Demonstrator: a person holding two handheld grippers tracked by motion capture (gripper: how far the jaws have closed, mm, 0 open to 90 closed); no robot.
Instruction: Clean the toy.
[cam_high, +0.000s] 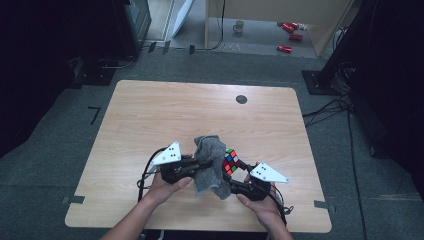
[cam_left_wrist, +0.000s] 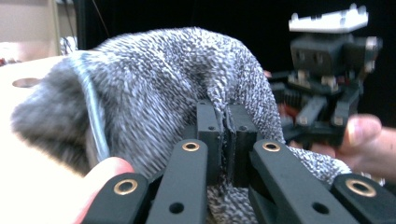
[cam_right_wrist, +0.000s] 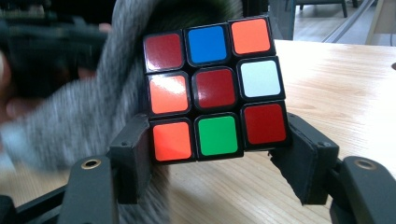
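Above the wooden table (cam_high: 150, 115), the left gripper (cam_high: 200, 165) is pinching a grey cloth (cam_high: 210, 160) against a puzzle cube (cam_high: 230, 161). In its own view, its jaws are clamping the cloth. In the right gripper view, the right gripper (cam_right_wrist: 217, 154) is squeezing the cube's sides.
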